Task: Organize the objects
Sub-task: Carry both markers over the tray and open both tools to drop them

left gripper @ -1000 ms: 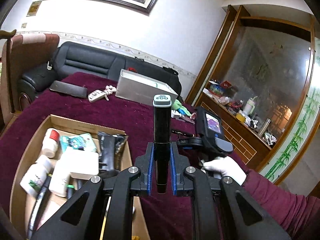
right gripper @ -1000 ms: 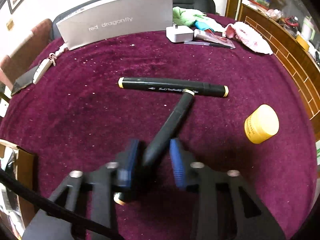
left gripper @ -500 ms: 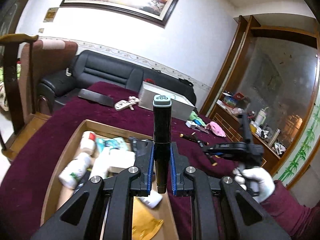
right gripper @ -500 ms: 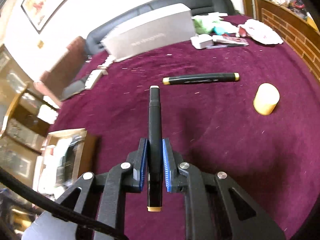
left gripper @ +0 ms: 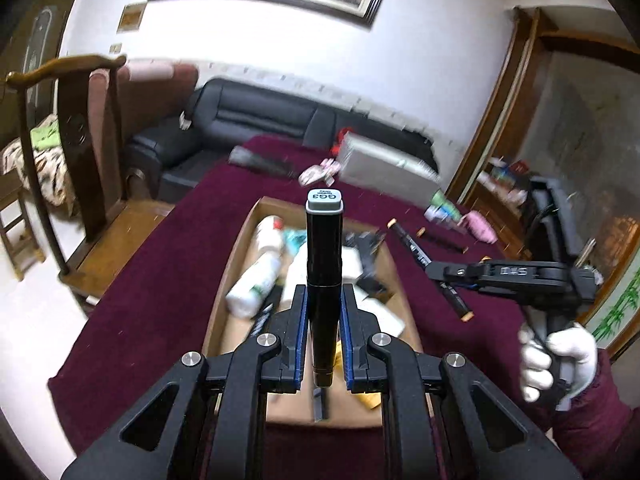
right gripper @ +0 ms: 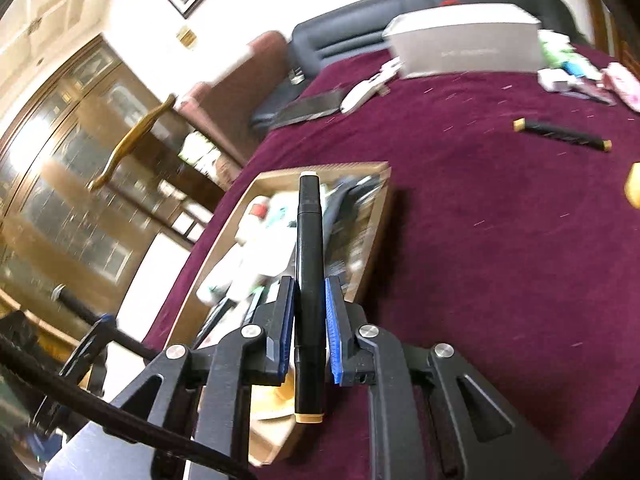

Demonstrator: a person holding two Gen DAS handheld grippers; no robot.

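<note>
My left gripper (left gripper: 324, 300) is shut on a black marker with a grey cap (left gripper: 324, 240), which points forward above the open cardboard box (left gripper: 236, 248). My right gripper (right gripper: 310, 292) is shut on a black marker with tan caps (right gripper: 309, 248), held over the box's near right corner (right gripper: 380, 216). In the left wrist view the right gripper (left gripper: 436, 270) hangs just right of the box with its marker (left gripper: 412, 250) slanting through the jaws. A white-gloved hand (left gripper: 556, 356) holds its handle. A second tan-capped marker (right gripper: 560, 134) lies on the maroon cloth.
The box holds white bottles (left gripper: 256, 280) and several small packets. A grey shoebox (right gripper: 464, 48), a white key fob (right gripper: 360, 94) and a dark flat case (right gripper: 312, 108) lie at the back. A yellow jar (right gripper: 634, 188) sits at the right edge. A wooden chair (left gripper: 80, 152) stands left.
The right gripper shut on the marker, lifted it off the cloth and swung left to the box. The left gripper drifted with its marker, so the box now lies centred under it.
</note>
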